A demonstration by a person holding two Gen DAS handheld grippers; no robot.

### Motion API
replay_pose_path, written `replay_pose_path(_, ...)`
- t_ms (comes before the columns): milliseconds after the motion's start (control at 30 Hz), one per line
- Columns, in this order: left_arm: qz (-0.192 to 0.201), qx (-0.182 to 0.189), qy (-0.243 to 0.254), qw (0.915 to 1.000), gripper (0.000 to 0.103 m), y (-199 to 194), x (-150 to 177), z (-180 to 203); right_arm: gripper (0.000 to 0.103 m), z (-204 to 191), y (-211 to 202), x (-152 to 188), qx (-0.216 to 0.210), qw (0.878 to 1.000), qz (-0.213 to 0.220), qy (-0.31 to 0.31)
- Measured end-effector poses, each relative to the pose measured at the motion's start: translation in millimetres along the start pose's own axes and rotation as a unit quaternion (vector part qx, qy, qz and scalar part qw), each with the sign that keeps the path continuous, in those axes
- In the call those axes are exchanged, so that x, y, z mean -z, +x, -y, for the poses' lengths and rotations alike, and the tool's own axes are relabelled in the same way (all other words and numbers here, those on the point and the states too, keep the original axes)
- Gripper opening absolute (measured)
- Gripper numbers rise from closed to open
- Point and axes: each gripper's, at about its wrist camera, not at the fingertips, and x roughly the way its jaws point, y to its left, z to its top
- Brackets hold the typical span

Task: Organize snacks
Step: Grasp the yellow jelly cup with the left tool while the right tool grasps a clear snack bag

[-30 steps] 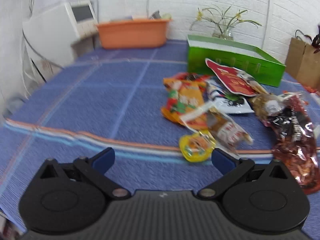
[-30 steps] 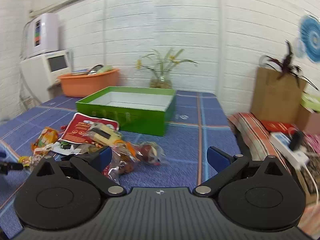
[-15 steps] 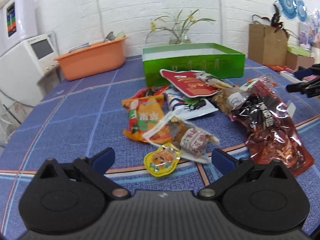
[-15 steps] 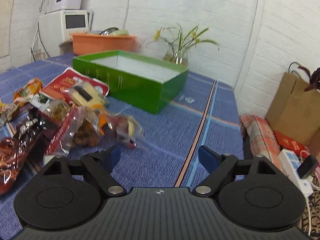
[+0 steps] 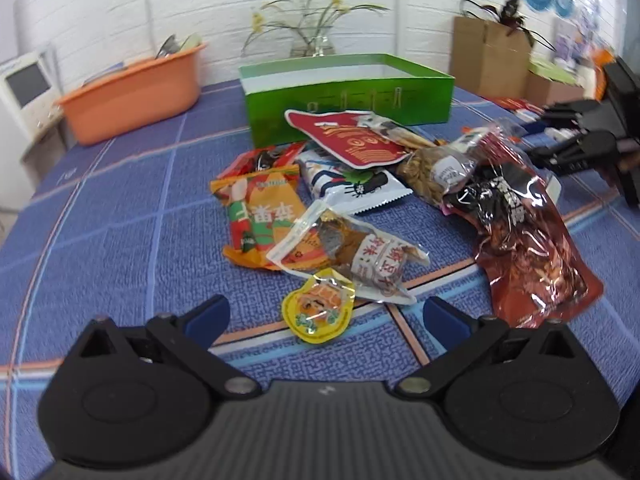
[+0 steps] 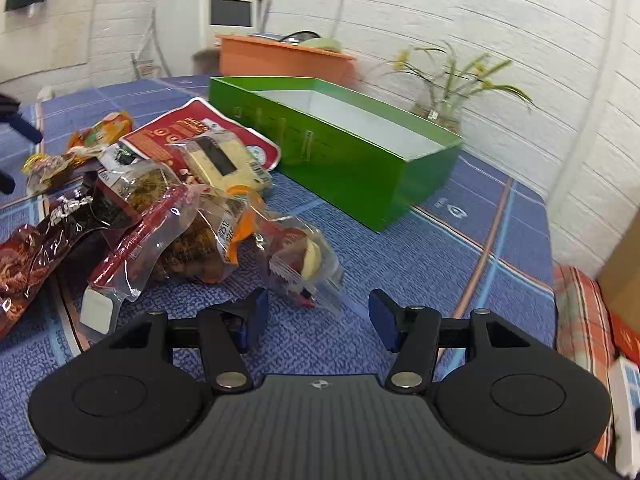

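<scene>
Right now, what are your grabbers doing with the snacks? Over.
Left gripper open over the yellow round packet. Right gripper open, fingers just closing in, clear snack pouch just ahead. Green box empty. Nothing in the way.

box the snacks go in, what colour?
Green outside, white inside; the box shows best in the right wrist view.

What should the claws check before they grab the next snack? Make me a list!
1. Green box open with room inside: ok, looks empty.
2. Right claw open: ok, though its jaws have just been closing a little; nothing pinched yet.
3. Clear snack packet lined up with right claw: ok, just ahead of the tips.
4. Left claw open: ok, holding nothing.
5. Yellow jelly cup free to lift: cannot tell, a packet edge touches it.
</scene>
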Motion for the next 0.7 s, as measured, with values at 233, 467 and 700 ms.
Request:
replay_pose_path(233,-0.022,0.012,-0.009,0.9996,0.095,26.0,-6.1,-6.3,0.092,6.9,21.8,-12.1,-0.034,0.999,0.018,-0.014)
replay_pose_path(467,-0.025,0.042,-0.041,0.9980,0.024,21.4,-13.6,-9.2,0.077,9.4,27.3,-14.6,-0.064,0.997,0.031,-0.030)
replay_pose_path(700,-0.044,0.052,-0.038,0.9969,0.026,5.6,-7.7,-3.8,0.075,2.0,15.2,-13.9,-0.016,0.999,0.019,-0.029)
